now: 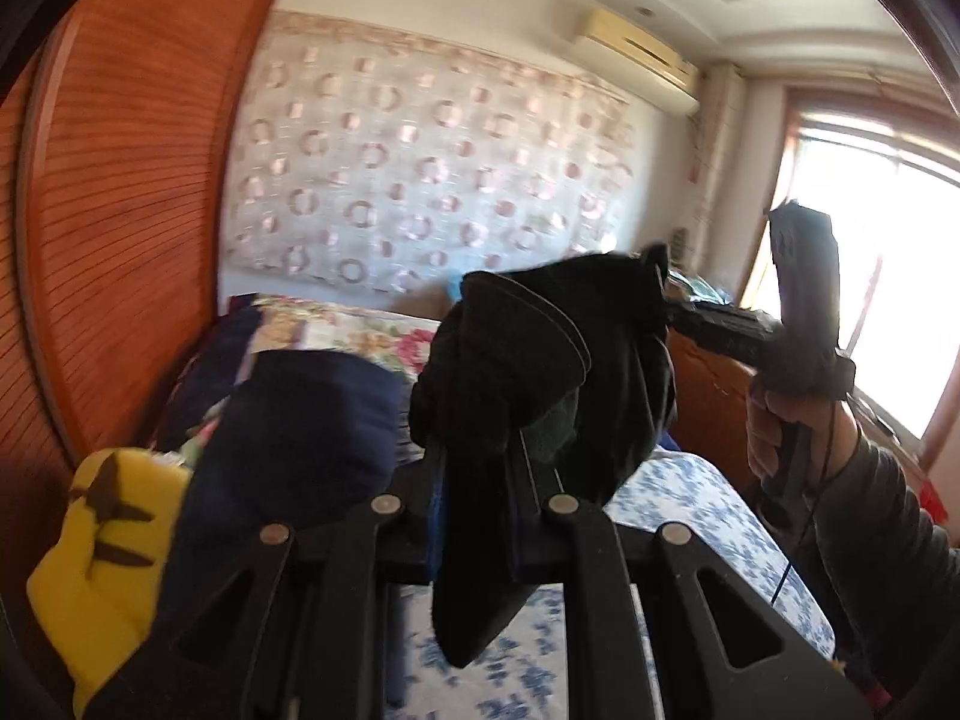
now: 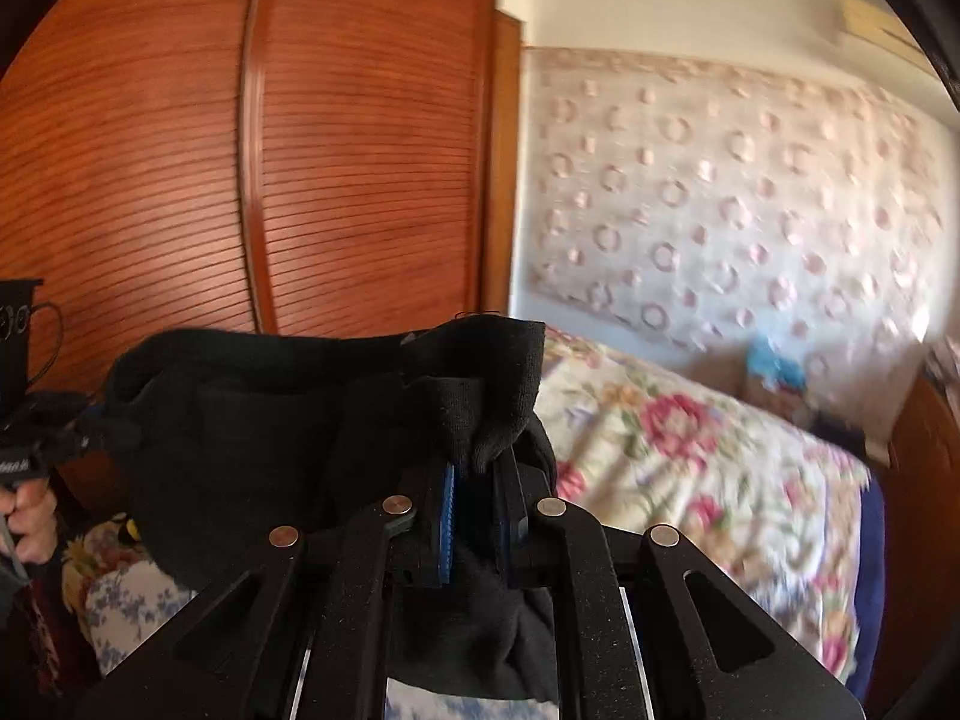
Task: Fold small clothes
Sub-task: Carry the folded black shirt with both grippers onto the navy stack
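A small black knitted garment (image 1: pixel 540 360) hangs in mid-air above a bed, stretched between two tools in a bedroom lined with louvred reddish-brown wooden wardrobe doors (image 2: pixel 300 150). The left hand-held gripper (image 1: pixel 474 450) is clenched on one bunched end of the cloth, its black fingers (image 1: pixel 432 462) pinching the fabric so that a loose flap droops down between the gripper's linkage arms. The right hand-held gripper (image 2: pixel 480 480) grasps the opposite end, the knit cuff folded over its blue-padded fingers (image 2: pixel 445 510), with more fabric sagging below them. From the left wrist camera, the right tool (image 1: pixel 720 324) reaches in from the side, its tip buried in the garment's edge and a bare hand (image 1: pixel 774 426) wrapped round its handle. From the right wrist camera, the left tool appears at the frame's far edge, though blur there makes its grip on the cloth hard to confirm from that angle. Beneath the garment lies a white bedsheet printed with blue flowers (image 1: pixel 708 516); farther back sit a floral quilt in pink and cream (image 2: pixel 690 450), a navy blue bundle of cloth (image 1: pixel 312 420) and a yellow plush toy with dark markings (image 1: pixel 102 552). A pale patterned hanging with pink rings (image 1: pixel 420 168) covers the far wall.
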{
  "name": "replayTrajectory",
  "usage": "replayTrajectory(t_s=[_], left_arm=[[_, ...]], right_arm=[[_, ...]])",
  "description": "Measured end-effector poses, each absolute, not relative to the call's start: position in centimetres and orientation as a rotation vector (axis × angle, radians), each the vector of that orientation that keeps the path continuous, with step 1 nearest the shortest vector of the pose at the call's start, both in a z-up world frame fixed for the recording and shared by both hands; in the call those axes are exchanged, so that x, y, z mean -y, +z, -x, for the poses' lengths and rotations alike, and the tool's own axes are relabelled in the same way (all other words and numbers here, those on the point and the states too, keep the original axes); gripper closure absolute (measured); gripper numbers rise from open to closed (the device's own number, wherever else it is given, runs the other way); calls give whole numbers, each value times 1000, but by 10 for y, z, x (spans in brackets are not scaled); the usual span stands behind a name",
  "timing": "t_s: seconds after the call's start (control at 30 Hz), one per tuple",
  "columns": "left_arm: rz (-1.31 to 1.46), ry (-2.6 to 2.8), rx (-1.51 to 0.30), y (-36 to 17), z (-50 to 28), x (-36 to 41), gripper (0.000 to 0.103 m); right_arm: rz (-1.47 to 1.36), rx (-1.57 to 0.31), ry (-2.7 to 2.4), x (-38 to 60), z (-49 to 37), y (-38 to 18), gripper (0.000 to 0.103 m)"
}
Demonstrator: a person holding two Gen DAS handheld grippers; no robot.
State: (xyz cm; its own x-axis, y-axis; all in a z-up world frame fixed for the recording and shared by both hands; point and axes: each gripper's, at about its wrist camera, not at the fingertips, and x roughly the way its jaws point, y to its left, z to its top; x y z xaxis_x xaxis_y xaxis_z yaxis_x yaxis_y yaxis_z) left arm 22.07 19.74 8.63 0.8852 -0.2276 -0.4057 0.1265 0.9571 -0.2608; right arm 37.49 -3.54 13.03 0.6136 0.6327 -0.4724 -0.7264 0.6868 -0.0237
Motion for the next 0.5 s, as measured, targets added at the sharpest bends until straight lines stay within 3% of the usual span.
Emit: replayTrajectory(t_s=[0.5], left_arm=[[426, 86, -454, -28, -188, -289, 90]], right_arm=[[480, -469, 897, -207, -404, 77, 96]])
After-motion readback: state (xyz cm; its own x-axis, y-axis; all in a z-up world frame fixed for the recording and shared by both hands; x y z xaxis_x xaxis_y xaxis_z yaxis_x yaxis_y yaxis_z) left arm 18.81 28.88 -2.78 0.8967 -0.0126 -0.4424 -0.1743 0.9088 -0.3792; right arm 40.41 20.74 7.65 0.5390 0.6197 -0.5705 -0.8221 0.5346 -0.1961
